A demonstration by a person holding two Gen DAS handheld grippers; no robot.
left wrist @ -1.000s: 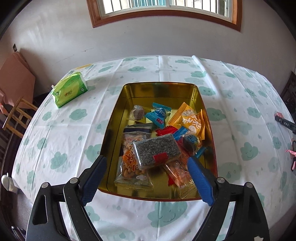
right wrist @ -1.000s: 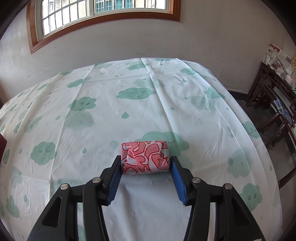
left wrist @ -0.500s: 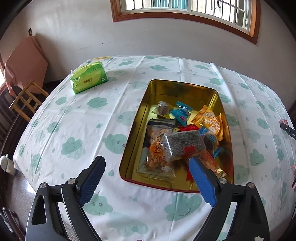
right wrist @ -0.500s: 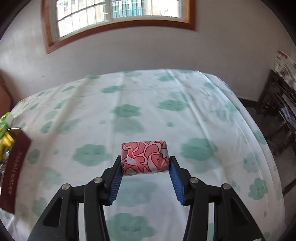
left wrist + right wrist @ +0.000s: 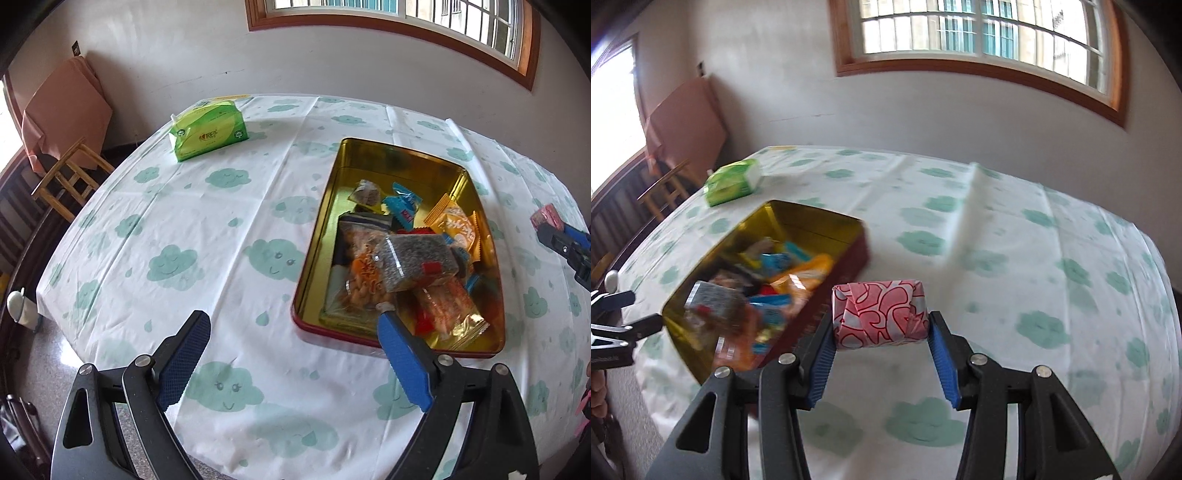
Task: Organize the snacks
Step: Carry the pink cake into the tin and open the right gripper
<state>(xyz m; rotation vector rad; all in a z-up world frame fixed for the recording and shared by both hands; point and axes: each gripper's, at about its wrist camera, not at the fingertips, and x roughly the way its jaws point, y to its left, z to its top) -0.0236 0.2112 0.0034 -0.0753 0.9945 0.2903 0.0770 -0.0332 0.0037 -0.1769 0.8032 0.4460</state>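
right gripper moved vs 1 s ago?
Yes. The right gripper, shut on the pink snack packet, has swung left across the table: the gold tin and green tissue pack, absent from its earlier view, now show.

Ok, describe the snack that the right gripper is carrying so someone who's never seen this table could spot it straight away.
Start at the gold tin full of snacks on the cloud-print tablecloth. Just beside its dark red side wall, the right gripper holds a small blocky packet clamped between its blue pads. Unlike the snacks lying in the tin, it is wrapped in pink-red and white swirl-patterned paper.
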